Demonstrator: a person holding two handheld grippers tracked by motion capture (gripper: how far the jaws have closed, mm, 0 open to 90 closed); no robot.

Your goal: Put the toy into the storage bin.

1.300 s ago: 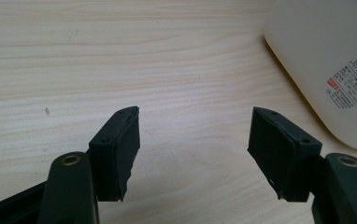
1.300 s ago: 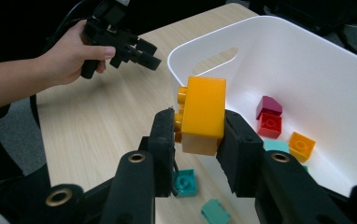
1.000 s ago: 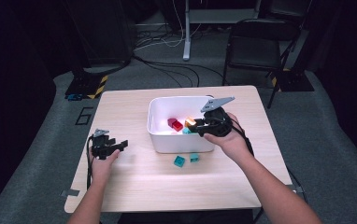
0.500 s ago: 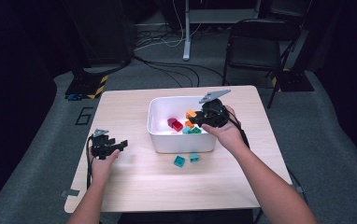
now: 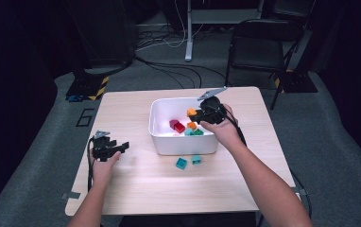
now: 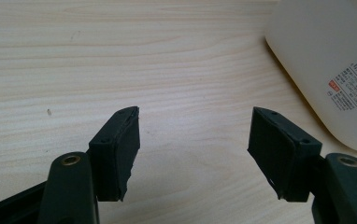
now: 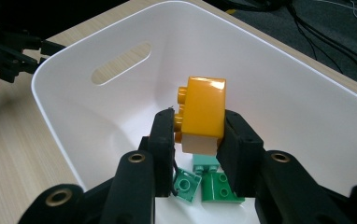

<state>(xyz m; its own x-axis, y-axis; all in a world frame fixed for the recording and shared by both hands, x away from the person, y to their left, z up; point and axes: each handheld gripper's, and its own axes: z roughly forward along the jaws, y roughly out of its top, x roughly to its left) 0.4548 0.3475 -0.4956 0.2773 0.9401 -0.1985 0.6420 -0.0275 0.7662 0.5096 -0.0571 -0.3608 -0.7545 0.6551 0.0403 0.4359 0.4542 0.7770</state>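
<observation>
- Right gripper was clamped on a yellow-orange plastic brick over the white plastic bin; brick's underside hidden
- Left gripper jaws stood apart, empty, bin cut off

Dark lab: floor cables, folding chair

A white bin is seen on the tabletop, with red, orange and teal blocks lying inside. An orange block is held over the bin by the right tongs. Two teal blocks lie just before the bin. The left tongs are held well apart, at the left.
</observation>
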